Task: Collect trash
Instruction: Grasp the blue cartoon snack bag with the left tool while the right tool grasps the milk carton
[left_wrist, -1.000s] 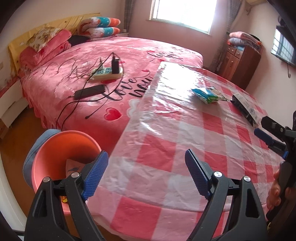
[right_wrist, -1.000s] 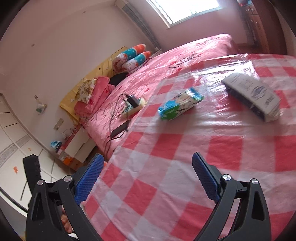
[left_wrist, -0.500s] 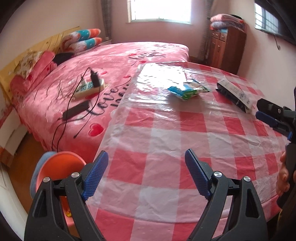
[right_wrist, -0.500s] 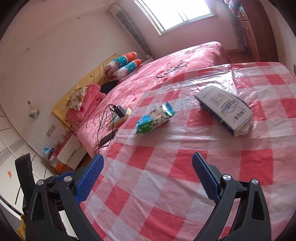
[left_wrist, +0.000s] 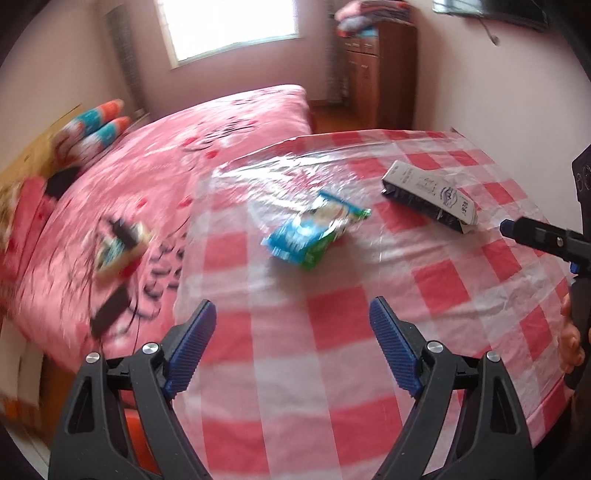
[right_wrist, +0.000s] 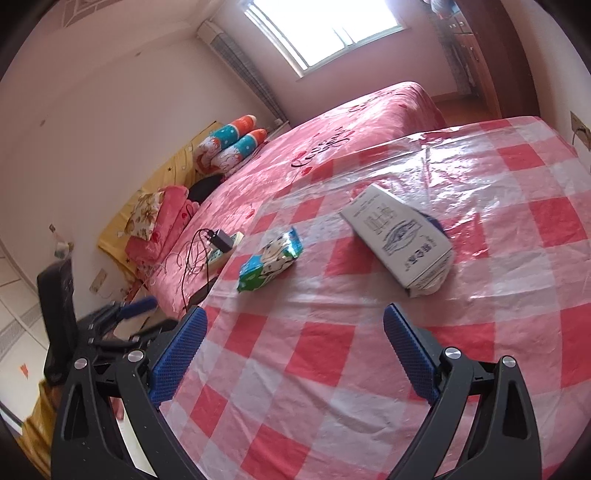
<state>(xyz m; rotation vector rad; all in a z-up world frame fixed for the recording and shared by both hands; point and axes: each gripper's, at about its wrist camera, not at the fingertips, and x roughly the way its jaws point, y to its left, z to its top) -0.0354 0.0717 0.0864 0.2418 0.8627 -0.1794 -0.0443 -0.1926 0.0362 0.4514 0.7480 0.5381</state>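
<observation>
Both pieces of trash lie uncollected on the round table under its red-and-white checked plastic cloth (left_wrist: 332, 321); nothing is lifted yet, as far as I can see.

Left gripper (left_wrist: 291, 343): jaws spread wide, nothing between the blue ribbed pads; it hangs over the near part of the table, pointing toward the crumpled blue-and-green snack wrapper (left_wrist: 314, 230), which lies flat near the middle of the cloth, well ahead of the fingertips.

Right gripper (right_wrist: 291, 354): jaws likewise spread and empty; ahead of it the white-and-dark printed carton (right_wrist: 400, 245) lies on its side, open end toward me, just beyond the right pad; the wrapper sits beside it on the left, apart, no contact.

The orange plastic bin (left_wrist: 136, 435) shows only as a sliver below the table edge at lower left in the left view, partly hidden by the gripper; I judge it the drop point.

The pink bed (right_wrist: 332, 147) beyond carries a power strip with cables (right_wrist: 221, 247); not trash by my reading.

Progress: approach stage; two pickups and two drops remain; likely wrapper for the left, carton for the right.
</observation>
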